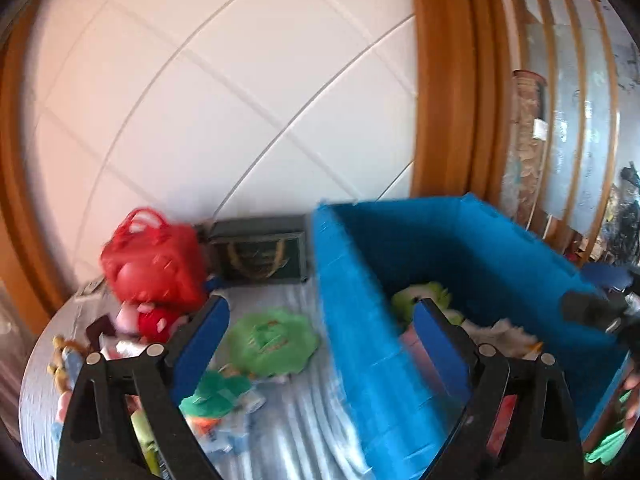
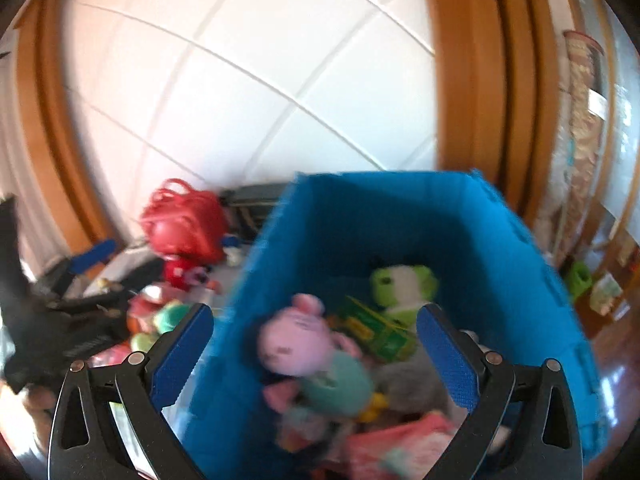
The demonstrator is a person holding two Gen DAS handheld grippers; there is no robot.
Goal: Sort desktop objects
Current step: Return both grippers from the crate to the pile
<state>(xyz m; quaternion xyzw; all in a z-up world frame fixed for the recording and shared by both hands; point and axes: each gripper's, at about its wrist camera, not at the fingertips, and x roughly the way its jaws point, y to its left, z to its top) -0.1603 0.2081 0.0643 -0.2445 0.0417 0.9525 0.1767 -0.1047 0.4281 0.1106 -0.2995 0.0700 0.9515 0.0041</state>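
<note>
Left wrist view: the worktop (image 1: 304, 412) carries a pale, rippled cloth and stands against a white panelled wall (image 1: 224, 92) framed in orange-brown wood (image 1: 444, 80). At 3 o'clock, wooden slats front a glazed cabinet (image 1: 568, 92). The left gripper (image 1: 322, 320) has its jaws spread wide with nothing between the pads; they straddle the near wall of the blue bin (image 1: 360, 320). Loose on the cloth sit a green plush (image 1: 272, 340) at 6 o'clock, a red bag (image 1: 154, 258) at 9 o'clock, and a dark box (image 1: 260, 258) behind, whose gold print is too blurred to read. A pale green toy (image 1: 420, 298) lies inside the bin.

Right wrist view: the same white wall and wood trim fill the top half; a glossy reddish floor (image 2: 616, 372) shows at 4 o'clock. The right gripper (image 2: 314, 326) also has its jaws spread and empty, above the bin's open top. Inside lie a pink plush (image 2: 296, 344), a frog toy (image 2: 400, 284) and a green carton (image 2: 380, 336); its lettering cannot be read. More toys crowd the worktop at 9 o'clock.
</note>
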